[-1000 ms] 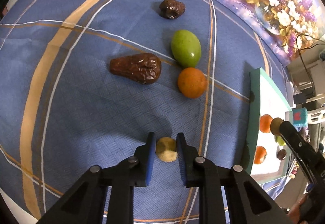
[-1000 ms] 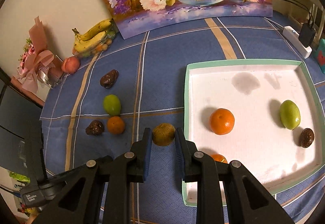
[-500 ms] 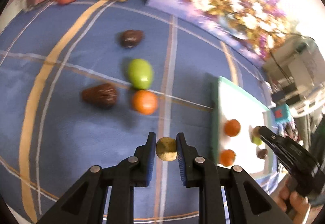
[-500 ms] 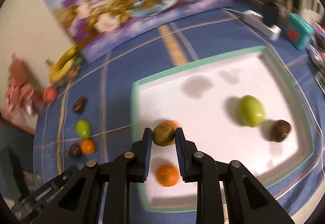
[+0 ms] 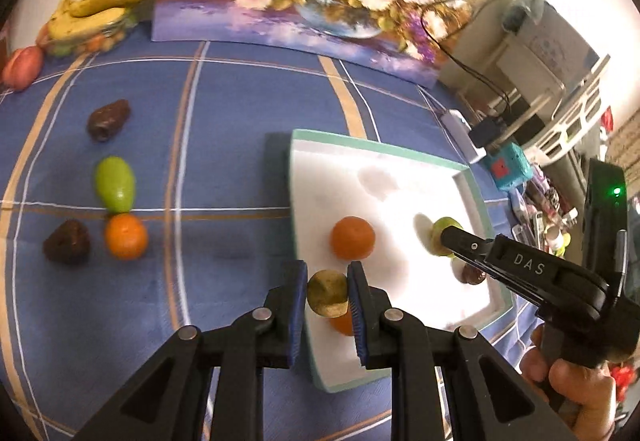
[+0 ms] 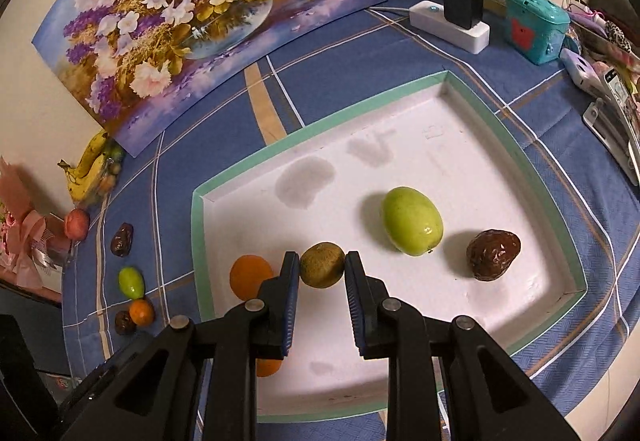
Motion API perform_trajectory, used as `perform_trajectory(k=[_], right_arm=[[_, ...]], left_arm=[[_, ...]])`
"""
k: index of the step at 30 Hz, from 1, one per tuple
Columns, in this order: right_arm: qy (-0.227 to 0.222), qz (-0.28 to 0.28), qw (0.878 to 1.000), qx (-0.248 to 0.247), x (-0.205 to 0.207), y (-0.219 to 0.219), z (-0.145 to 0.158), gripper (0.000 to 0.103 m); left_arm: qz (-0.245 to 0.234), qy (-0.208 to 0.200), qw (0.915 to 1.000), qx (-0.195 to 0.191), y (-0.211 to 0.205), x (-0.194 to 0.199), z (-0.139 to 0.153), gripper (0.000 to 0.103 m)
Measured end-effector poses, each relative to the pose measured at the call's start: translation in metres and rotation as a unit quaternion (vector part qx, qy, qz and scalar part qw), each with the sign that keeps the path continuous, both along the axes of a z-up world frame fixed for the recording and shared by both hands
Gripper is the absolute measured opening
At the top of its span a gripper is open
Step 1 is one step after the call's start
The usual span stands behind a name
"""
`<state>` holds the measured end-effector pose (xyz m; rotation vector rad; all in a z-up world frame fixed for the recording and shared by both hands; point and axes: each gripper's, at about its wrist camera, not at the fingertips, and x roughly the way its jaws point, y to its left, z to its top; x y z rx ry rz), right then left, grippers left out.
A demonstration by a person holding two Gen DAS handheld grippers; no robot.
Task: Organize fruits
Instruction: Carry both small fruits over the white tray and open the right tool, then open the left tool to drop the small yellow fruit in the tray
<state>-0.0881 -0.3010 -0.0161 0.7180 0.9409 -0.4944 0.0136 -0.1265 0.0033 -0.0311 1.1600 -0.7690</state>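
Blue plaid tablecloth [image 5: 240, 113] carries a white tray [image 6: 516, 157]; loose fruits [image 5: 115, 183]; bananas [image 5: 92, 11]; power strip [image 6: 448, 25].

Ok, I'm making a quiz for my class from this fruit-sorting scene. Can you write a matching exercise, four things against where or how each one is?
Things:
1. bananas
2. kiwi
3. power strip
4. tray

Place or state:
a. clamped between tongs
b. holds a green fruit
c. at the corner of the painting, by the wall
d. has a black charger plugged in

Pairs: 1-c, 2-a, 3-d, 4-b
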Motion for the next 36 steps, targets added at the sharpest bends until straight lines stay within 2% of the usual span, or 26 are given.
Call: perform_trajectory(k=[11, 22, 36], right_arm=[[0.020, -0.002, 1.000, 0.009, 0.000, -0.002, -0.012, 0.024], [0.054, 0.007, 0.998, 0.017, 0.005, 0.001, -0.024, 0.024], [0.056, 0.006, 0.998, 0.017, 0.006, 0.000, -0.026, 0.024]], left_arm=[[-0.018, -0.027, 0.9991, 0.027, -0.031, -0.005, -0.017, 0.022], [-0.018, -0.021, 0.9979, 0.059, -0.036, -0.004, -0.033, 0.022], [-0.023, -0.013, 0.9976, 0.064, -0.038, -0.004, -0.033, 0.022]])
